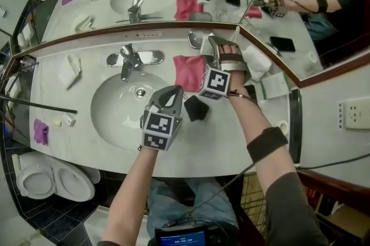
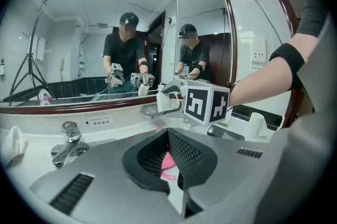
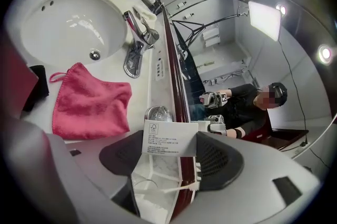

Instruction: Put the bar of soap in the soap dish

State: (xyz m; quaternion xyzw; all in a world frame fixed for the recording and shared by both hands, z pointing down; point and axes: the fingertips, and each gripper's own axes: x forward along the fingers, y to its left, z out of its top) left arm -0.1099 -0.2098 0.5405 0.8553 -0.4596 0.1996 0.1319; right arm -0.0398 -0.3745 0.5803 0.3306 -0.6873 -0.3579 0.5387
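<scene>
My right claw stands wide, clamped across a white boxed bar of soap, low in the centre of the right gripper view. Just beyond the box, against the mirror's lower edge, sits the shiny soap dish. A pink towel lies on the bench to the dish's left. My left claw is fully closed with nothing in it, over the near rim of the sink basin.
</scene>
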